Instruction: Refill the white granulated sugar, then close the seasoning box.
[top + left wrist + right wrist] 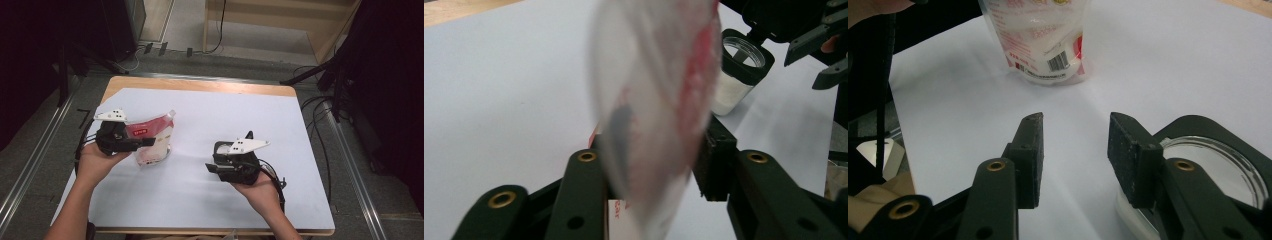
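The red-and-white pouch (152, 141) stands on the white sheet (210, 115), between the jaws of the left gripper (142, 142); whether the pads press it I cannot tell. The right gripper (1074, 155) has its jaws apart with nothing between them, beside the black-rimmed jar (1218, 165).

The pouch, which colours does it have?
Red and white pouch, clearest in the right gripper view.

No readable text; red-and-white clear plastic pouch (1040, 42) near table's left edge bears a barcode label and red print, too blurred to make out.
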`<state>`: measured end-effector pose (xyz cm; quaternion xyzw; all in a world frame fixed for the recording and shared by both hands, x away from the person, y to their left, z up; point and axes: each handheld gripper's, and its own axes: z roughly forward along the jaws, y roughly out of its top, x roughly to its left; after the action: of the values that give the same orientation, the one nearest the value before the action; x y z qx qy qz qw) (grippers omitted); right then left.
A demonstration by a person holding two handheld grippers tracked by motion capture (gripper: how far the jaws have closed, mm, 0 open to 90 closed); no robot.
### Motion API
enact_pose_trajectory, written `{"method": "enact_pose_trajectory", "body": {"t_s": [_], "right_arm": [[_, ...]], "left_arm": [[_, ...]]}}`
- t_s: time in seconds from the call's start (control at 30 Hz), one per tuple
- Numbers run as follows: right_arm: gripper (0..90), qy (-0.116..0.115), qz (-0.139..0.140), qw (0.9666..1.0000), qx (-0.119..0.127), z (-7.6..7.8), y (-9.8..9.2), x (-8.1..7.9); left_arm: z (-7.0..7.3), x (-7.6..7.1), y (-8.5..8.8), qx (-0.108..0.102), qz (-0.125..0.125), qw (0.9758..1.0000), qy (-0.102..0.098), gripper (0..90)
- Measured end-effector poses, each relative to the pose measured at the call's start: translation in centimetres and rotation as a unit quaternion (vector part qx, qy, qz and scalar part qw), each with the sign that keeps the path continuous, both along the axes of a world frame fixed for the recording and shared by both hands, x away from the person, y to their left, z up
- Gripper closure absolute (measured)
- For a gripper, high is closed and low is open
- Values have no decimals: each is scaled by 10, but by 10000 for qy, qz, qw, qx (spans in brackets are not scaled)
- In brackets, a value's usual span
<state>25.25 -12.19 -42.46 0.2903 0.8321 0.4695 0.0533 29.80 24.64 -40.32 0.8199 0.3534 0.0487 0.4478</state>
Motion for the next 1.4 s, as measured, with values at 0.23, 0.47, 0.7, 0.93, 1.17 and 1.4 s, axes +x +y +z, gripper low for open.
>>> {"method": "enact_pose_trajectory", "body": {"t_s": [0.23, 0.47, 0.7, 0.93, 1.17, 1.4], "right_arm": [[605, 35, -72, 10000, 45, 5, -7, 3], [623, 73, -16, 10000, -29, 9, -7, 5], [663, 128, -66, 9999, -36, 15, -13, 8], [691, 192, -86, 9998, -24, 18, -18, 11], [742, 242, -70, 9996, -85, 20, -22, 15], [868, 206, -135, 9997, -78, 28, -31, 17]], "left_arm": [[5, -9, 12, -80, 146, 9998, -66, 581], [3, -13, 19, 87, 101, 9999, 85, 555], [5, -16, 28, 110, 211, 9996, 162, 529], [6, -20, 41, 137, 357, 9991, 177, 509], [5, -22, 55, 118, 375, 9989, 264, 497], [5, -25, 69, 69, 511, 9985, 208, 479]]}}
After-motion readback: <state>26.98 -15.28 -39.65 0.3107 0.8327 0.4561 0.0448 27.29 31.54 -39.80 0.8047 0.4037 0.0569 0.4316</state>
